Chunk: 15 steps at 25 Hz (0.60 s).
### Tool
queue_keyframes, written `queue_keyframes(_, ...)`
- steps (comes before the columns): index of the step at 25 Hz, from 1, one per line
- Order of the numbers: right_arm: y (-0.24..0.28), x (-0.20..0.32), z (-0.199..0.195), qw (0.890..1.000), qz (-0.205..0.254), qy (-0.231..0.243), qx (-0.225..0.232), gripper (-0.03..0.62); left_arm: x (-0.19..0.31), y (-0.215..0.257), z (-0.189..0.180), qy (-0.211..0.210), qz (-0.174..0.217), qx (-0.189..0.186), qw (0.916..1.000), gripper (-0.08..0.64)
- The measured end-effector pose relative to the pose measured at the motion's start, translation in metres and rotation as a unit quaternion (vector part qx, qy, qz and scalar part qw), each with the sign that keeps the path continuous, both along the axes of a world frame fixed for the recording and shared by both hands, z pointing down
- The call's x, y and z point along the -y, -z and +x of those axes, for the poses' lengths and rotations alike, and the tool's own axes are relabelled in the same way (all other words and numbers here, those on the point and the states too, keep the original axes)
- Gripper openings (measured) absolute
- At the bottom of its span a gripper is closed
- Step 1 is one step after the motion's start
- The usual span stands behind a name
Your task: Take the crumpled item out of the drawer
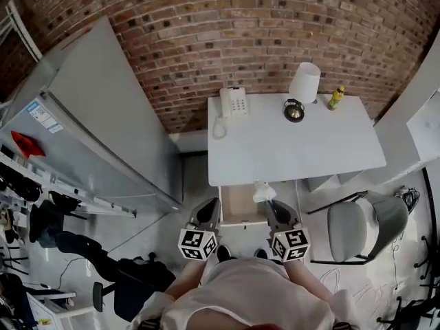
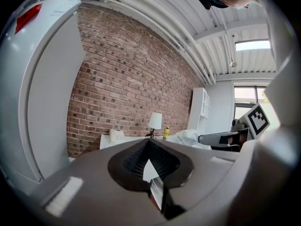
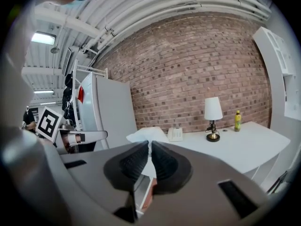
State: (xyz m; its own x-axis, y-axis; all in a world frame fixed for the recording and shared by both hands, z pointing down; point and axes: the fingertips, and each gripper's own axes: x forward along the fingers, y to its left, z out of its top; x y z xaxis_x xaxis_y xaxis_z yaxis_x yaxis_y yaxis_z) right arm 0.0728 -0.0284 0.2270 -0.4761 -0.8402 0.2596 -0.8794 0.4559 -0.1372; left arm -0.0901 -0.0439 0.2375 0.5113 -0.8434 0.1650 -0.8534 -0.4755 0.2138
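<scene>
a crumpled white item [image 1: 261, 192], paper or cloth, hangs in the air at the front edge of a white desk [image 1: 295, 150], pinched at the tips of the right gripper [image 1: 270, 205]. in the right gripper view the two dark pads sit almost closed, with only a thin slit between them, and the white wad [image 3: 148, 134] bunches out just beyond them at about desktop height.

directly below, the drawer [image 1: 224, 205] stands pulled out from under the desk. the part of its tan floor that shows looks bare, though its near end is hidden behind the grippers.

the left gripper [image 1: 211, 206] hovers beside the drawer's left edge. its pads meet at the tips with nothing caught between them. from its own camera the wad [image 2: 187, 136] shows off to the right, just in front of the right gripper [image 2: 221, 138].

the item appears clear of the drawer, so the main step reads as done. what is left, by this reckoning, is to carry it away and put it down, most likely on the desktop, where a telephone [image 1: 234, 103], a small lamp [image 1: 302, 88] and a yellow bottle [image 1: 336, 97] line the back edge against a brick wall [image 1: 275, 33]. the open drawer may also want shutting. a grey chair [image 1: 357, 229] stands to the right and a tall pale refrigerator [image 1: 89, 115] to the left.
</scene>
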Motion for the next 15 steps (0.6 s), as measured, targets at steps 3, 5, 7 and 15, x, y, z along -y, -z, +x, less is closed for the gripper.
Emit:
queue_keyframes(3, 0.024, 0.003, 0.003, 1.0, 0.028, -0.001, 0.002, 0.026, -0.004, 0.007, -0.001, 0.0, 0.005, -0.001, 1.0, 0.009)
queue_keyframes(5, 0.039, 0.005, 0.005, 0.999, 0.047, 0.002, 0.007, 0.026, -0.006, 0.012, 0.001, 0.001, 0.009, -0.005, 1.0, 0.008)
queue_keyframes(7, 0.049, 0.006, 0.007, 0.998, 0.058, 0.005, 0.011, 0.026, -0.007, 0.017, 0.003, 0.001, 0.012, -0.008, 0.9999, 0.009)
queue_keyframes(15, 0.045, 0.001, 0.004, 0.998, 0.054, 0.007, 0.01, 0.026, -0.013, 0.029, 0.005, 0.0, 0.023, -0.011, 0.9997, 0.009)
